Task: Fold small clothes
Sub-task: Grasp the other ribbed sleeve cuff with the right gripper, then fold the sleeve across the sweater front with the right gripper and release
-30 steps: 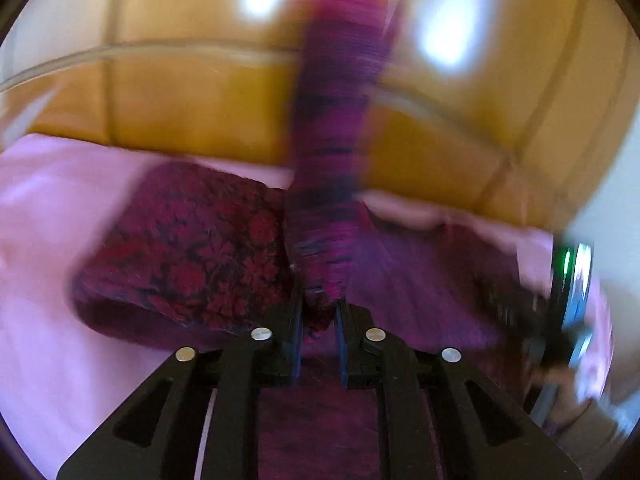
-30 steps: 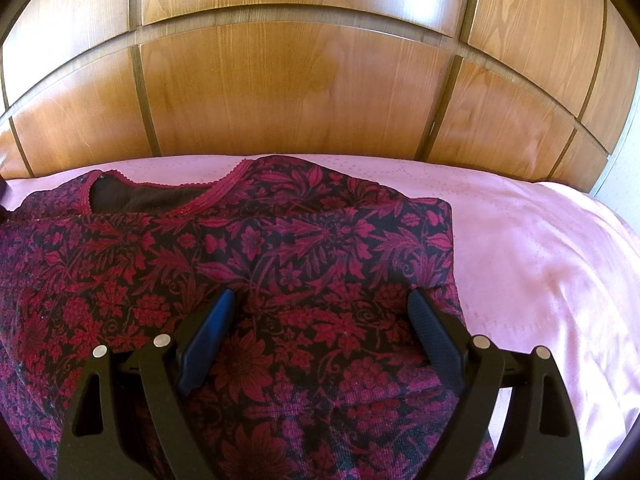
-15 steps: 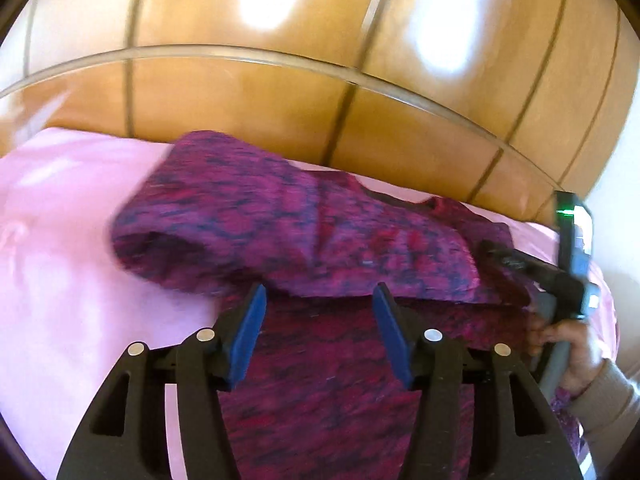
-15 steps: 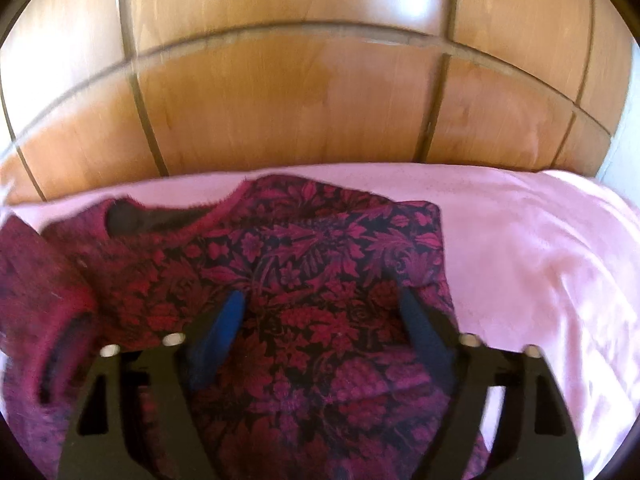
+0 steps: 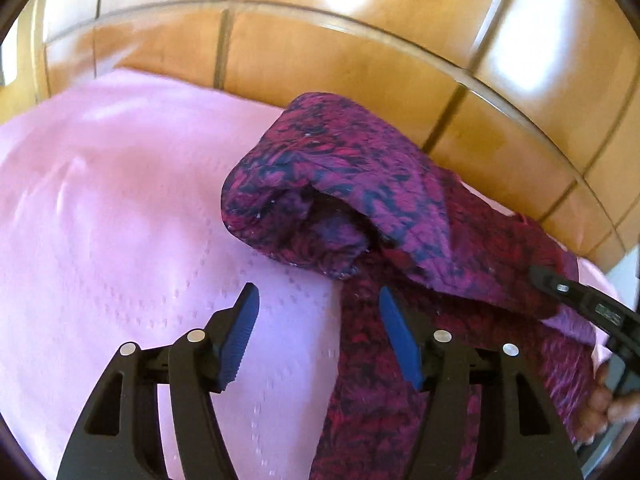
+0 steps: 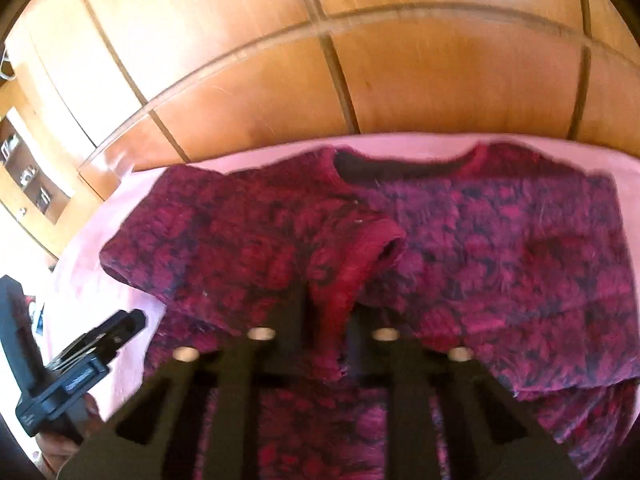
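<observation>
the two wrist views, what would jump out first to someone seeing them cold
The dark red and purple floral top lies spread on the pink bedspread before a glossy wooden headboard. The right gripper is shut on the top's red-trimmed sleeve cuff, while the left gripper, jaws opening, is empty at the garment's edge.

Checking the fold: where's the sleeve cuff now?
Right wrist view, centre: the sleeve cuff lies across the top's chest below the neckline, pinched in the right gripper.
</observation>
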The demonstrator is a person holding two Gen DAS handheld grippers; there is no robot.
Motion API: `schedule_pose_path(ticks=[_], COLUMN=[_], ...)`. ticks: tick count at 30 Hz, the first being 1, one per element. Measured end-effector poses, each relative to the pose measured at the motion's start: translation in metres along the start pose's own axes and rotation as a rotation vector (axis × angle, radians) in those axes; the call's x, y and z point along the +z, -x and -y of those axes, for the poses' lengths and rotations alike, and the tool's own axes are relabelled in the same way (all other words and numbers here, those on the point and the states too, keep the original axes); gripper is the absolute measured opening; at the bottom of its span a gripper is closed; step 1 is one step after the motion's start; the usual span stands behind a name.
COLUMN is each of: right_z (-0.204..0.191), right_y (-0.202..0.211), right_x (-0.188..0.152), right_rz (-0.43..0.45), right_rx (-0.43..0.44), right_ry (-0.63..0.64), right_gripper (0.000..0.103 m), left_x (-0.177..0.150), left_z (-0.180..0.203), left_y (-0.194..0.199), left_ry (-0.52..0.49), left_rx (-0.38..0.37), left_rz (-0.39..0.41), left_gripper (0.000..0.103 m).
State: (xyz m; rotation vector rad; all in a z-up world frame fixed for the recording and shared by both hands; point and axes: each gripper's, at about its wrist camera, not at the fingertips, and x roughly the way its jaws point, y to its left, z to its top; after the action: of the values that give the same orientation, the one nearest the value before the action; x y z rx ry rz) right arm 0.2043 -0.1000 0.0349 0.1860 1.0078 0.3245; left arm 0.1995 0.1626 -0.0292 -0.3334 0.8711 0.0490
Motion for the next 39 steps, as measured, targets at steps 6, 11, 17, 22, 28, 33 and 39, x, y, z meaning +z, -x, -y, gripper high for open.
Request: schedule_pose_path(ticks=[6, 11, 17, 22, 28, 33, 39], right_z=[-0.015, 0.003, 0.071, 0.125, 0.135, 0.139, 0.160], right_y=[0.076, 0.126, 0.112, 0.057, 0.040, 0.064, 0.073], right_x=[0.017, 0.022, 0.007, -0.015, -0.026, -0.031, -0.043], right_rz=[0.218, 0.368, 0.303, 0.142, 0.117, 0.127, 0.128], right_rx=[-0.093, -0.217, -0.401, -0.437, -0.457, -0.389, -0.267], right_ry=[0.150, 0.168, 0.068, -0.092, -0.121, -0.167, -0.293], right_gripper=[0.010, 0.010, 0.009, 0.009, 0.009, 0.008, 0.008], left_x=[0.013, 0.017, 0.013, 0.007, 0.009, 0.008, 0.005], left_z=[0.001, 0.007, 0.011, 0.017, 0.016, 0.012, 0.000], left_y=[-0.026, -0.034, -0.036, -0.032, -0.036, -0.031, -0.015], left_ry=[0.053, 0.037, -0.013, -0.057, -0.056, -0.046, -0.007], left_rx=[0.080, 0.142, 0.144, 0.155, 0.171, 0.152, 0.089], left_rz=[-0.029, -0.024, -0.030, -0.036, -0.038, -0.048, -0.060], left_gripper=[0.062, 0.062, 0.072, 0.073, 0.071, 0.071, 0.071])
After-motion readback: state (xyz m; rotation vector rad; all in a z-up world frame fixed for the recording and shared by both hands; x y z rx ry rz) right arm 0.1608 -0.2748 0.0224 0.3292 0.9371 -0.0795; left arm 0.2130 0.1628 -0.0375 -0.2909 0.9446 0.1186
